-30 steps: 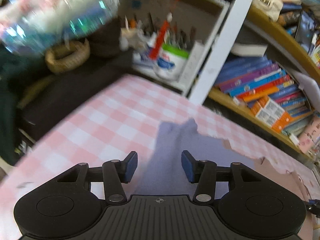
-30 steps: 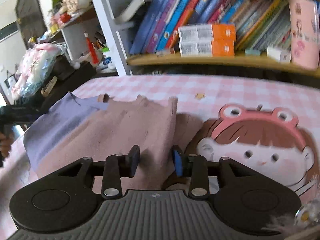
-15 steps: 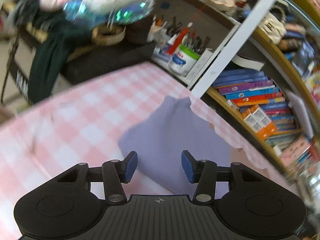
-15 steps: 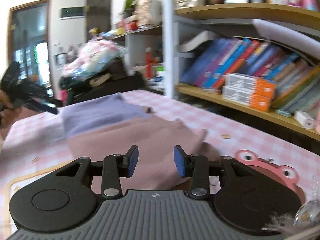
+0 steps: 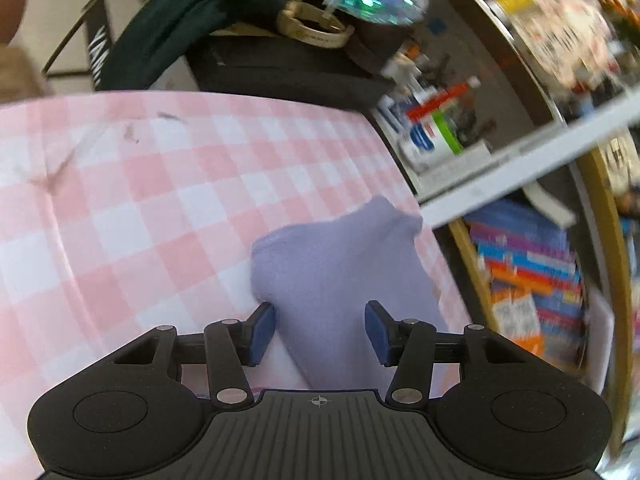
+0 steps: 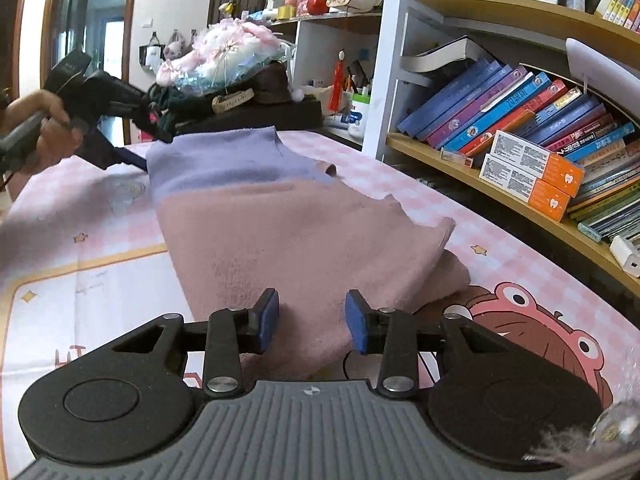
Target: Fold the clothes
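The left tongs [image 5: 320, 330] stand partly open over the purple end of the garment [image 5: 340, 280], and their jaws have just been widening; the cloth lies between the blue pads, unpinched. The right tongs [image 6: 312, 316] are also parted, narrower, hovering at the pink end [image 6: 304, 240], gripping nothing. The garment lies flat on the pink checked bench [image 5: 140, 200], near the bookshelf [image 6: 520, 128].

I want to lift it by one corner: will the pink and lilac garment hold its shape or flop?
Likely flop: the garment lies flat on the checked tablecloth with soft, uneven edges. Its fuzzy knit-looking surface suggests it grips rather than slips. Being thin, it probably weighs little.
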The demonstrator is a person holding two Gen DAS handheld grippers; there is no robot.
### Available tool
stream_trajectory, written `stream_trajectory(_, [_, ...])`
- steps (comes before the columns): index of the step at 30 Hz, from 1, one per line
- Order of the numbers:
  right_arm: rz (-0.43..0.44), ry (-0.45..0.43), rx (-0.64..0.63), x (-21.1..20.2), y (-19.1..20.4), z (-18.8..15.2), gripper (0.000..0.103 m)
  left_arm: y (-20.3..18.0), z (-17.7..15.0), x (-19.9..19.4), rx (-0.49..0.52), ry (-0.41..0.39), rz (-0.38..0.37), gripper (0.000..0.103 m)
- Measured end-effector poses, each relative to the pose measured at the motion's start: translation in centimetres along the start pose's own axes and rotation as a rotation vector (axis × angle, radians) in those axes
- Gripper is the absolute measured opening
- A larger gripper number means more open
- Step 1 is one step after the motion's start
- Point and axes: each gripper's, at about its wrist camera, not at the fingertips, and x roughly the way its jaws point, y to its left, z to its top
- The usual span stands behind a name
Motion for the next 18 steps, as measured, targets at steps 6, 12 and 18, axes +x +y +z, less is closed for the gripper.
stream_trajectory(6, [0.007, 0.008, 0.007, 0.09, -0.09, 0.05, 0.036, 0.33, -0.52, -0.11, -0.053, -0.044, -0.011, 0.050])
stream_trajectory(12, [0.011, 0.010, 0.014, 0.05, -0.15, 0.06, 0.037, 0.37, -0.64, -0.16, -0.067, -0.059, -0.012, 0.050])
stream_trajectory(18, [0.026, 0.011, 0.034, 0.07, -0.53, 0.08, 0.037, -0.34, -0.66, -0.14, -0.035, -0.066, 0.021, 0.045])
